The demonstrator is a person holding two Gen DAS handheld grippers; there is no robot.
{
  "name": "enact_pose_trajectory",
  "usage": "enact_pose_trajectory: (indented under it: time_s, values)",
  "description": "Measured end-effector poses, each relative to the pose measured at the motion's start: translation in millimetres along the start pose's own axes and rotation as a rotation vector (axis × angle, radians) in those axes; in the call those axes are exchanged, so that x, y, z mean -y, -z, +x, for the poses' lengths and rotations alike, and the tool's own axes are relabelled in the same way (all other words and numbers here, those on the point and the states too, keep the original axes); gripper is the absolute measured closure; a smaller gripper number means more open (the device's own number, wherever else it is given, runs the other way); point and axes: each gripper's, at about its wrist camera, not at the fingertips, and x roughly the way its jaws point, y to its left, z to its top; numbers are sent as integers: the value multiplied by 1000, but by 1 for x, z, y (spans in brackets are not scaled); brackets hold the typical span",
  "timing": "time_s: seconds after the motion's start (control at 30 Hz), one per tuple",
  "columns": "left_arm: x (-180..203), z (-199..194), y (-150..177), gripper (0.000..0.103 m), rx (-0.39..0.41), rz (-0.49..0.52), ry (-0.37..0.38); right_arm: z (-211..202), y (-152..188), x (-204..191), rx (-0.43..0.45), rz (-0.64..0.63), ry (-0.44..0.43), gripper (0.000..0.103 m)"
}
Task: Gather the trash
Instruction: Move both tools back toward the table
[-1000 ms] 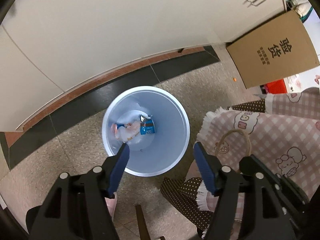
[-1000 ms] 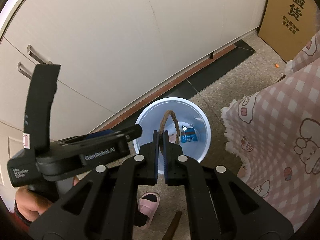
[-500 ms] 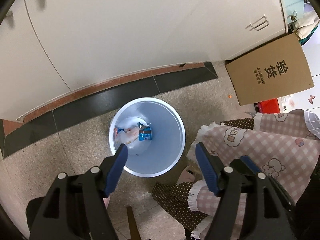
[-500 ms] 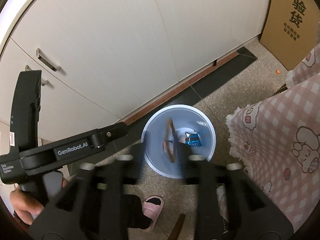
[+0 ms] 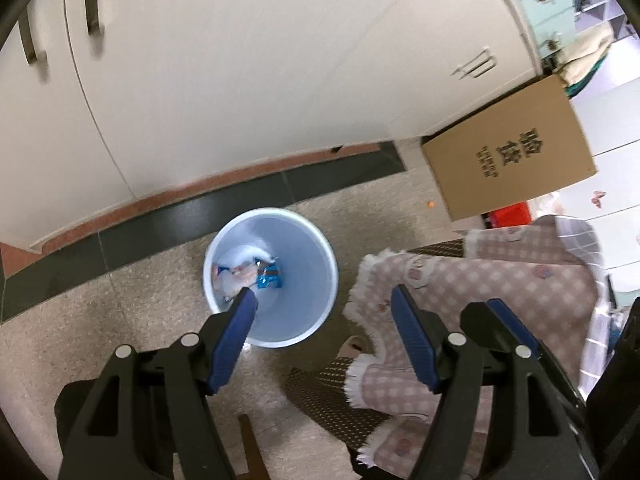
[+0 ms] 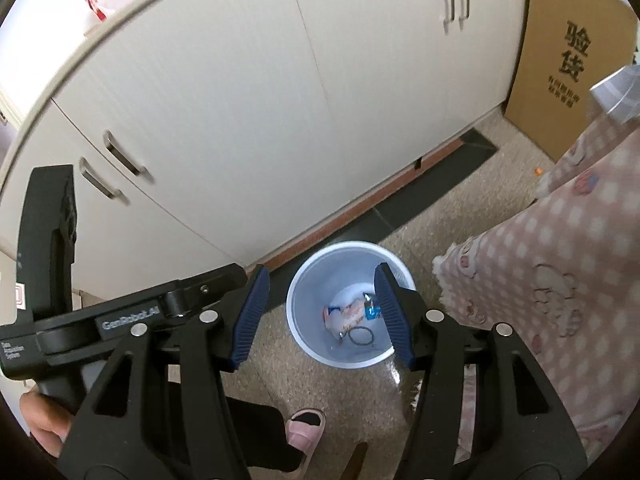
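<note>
A white bin (image 6: 347,304) stands on the speckled floor near the cream cabinet doors (image 6: 240,100), with a cardboard box (image 6: 568,60) off to the right and a pink checked cloth (image 6: 560,264) hanging just beside the bin. A pink slipper (image 6: 304,434) shows below. Inside the bin lie wrappers (image 6: 348,314) and what looks like a dark loop (image 6: 361,336), though it is small. The right gripper (image 6: 320,316) hangs above the bin, jaws apart and empty; so does the left gripper (image 5: 322,340), spread wide.
</note>
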Motion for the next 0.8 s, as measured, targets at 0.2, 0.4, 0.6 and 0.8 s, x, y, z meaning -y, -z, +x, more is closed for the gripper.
enact_pose_trajectory:
  time_s: [0.2,0.4,0.6,0.8]
  values:
    - [40,-52,5,34,96,56,44,-65,-11,-3,122,-13,3,48]
    - [95,-103,19,31,196,141,93,-140,-16,8,252,-25,24,48]
    - [167,-130,44,28,244,266,141,-207,-7,51,351,1,77,48]
    - [254,-126,82,28,224,428,187,-264,13,114,424,87,167,45]
